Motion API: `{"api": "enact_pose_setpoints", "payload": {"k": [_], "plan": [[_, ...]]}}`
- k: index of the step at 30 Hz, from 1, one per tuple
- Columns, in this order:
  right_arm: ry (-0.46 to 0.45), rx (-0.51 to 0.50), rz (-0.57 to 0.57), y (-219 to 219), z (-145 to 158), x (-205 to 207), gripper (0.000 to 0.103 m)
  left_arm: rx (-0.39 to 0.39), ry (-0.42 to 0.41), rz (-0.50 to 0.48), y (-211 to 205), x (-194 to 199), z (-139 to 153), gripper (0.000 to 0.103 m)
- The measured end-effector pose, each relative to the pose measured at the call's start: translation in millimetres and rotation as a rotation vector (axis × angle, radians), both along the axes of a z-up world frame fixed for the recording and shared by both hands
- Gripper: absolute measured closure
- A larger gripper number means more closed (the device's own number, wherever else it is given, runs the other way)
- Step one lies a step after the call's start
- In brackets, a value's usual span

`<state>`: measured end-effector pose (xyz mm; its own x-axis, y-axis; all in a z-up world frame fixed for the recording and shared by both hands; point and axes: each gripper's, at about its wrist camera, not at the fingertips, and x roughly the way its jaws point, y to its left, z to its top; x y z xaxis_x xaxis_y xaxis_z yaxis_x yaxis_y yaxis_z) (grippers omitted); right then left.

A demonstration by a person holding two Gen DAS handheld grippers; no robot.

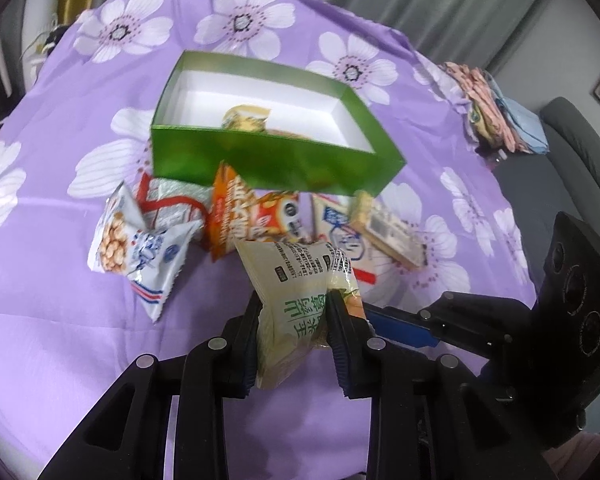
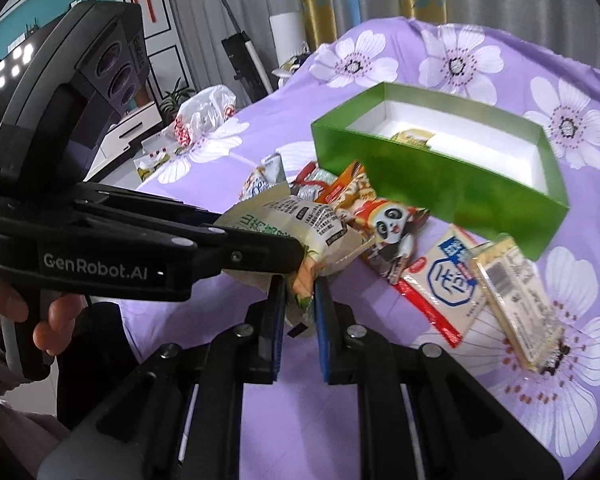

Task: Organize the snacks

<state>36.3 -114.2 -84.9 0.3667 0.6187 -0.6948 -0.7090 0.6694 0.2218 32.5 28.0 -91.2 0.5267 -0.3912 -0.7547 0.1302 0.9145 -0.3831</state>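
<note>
A pale green-and-yellow snack packet (image 1: 296, 292) (image 2: 300, 220) hangs above the purple flowered cloth (image 1: 80, 340). My left gripper (image 1: 294, 320) (image 2: 296, 256) is shut on its lower half. My right gripper (image 2: 301, 300) (image 1: 376, 316) is shut on the same packet's orange-green corner, coming in from the right. Behind stands an open green box (image 1: 276, 160) (image 2: 440, 176) with white inside walls and one snack packet (image 1: 246, 118) (image 2: 414, 136) in it. Several loose snacks lie before the box: a white-blue peanut bag (image 1: 136, 248), an orange panda packet (image 1: 240, 216) (image 2: 384, 224), a white-blue-red packet (image 2: 448, 284) and a pale bar (image 2: 516, 296).
Folded cloths (image 1: 496, 116) sit at the table's far right edge, with a grey sofa (image 1: 572, 168) beyond. A plastic bag (image 2: 204, 116) lies at the far left edge. A person's hand (image 2: 48, 316) grips the left gripper's handle.
</note>
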Motion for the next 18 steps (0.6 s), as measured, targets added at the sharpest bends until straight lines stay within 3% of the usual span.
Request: {"api": "enact_pose_setpoints", "payload": {"k": [18], "plan": [[-0.074, 0.039, -0.067, -30, 23, -7, 0.088, 0.033, -0.059, -0.057, -27, 2, 29, 0.073]]}}
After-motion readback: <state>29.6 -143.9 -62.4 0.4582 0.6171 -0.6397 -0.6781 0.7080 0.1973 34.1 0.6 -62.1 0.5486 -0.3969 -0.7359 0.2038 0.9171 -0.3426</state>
